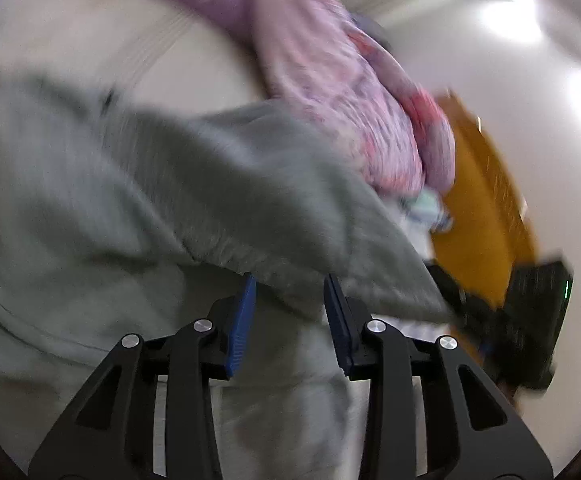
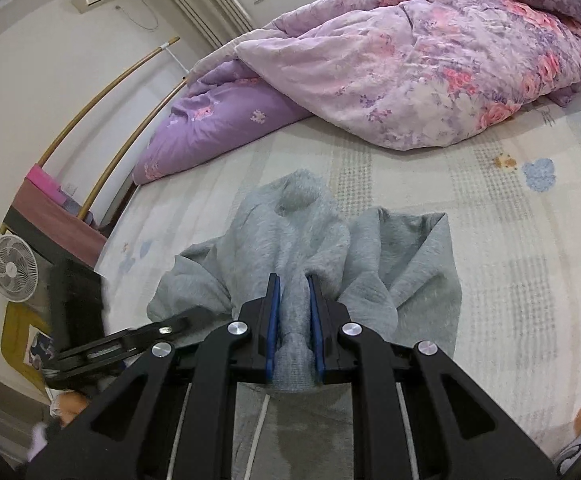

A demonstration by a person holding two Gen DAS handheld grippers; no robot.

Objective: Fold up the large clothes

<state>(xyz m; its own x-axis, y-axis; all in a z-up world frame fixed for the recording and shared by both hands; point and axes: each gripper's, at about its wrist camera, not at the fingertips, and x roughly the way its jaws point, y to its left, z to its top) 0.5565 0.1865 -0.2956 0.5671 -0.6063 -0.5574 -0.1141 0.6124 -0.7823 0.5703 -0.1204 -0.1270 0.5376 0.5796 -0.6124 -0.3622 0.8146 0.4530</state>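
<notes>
A grey sweatshirt (image 2: 290,232) lies crumpled on the patterned bed sheet (image 2: 490,240). My right gripper (image 2: 293,292) is shut on a bunched fold of it, and the grey cloth fills the narrow gap between the blue pads. The left wrist view is motion-blurred. There the sweatshirt (image 1: 170,200) spreads across the picture, and my left gripper (image 1: 290,286) stands open just above it. Its blue pads are apart and press on nothing. Part of the left gripper's black frame (image 2: 122,344) shows at the lower left of the right wrist view.
A pink floral quilt (image 2: 430,64) and a purple pillow (image 2: 218,128) are heaped at the far side of the bed. A white fan (image 2: 10,268) and dark furniture stand beyond the left bed edge. A yellow board (image 1: 478,208) shows at the right.
</notes>
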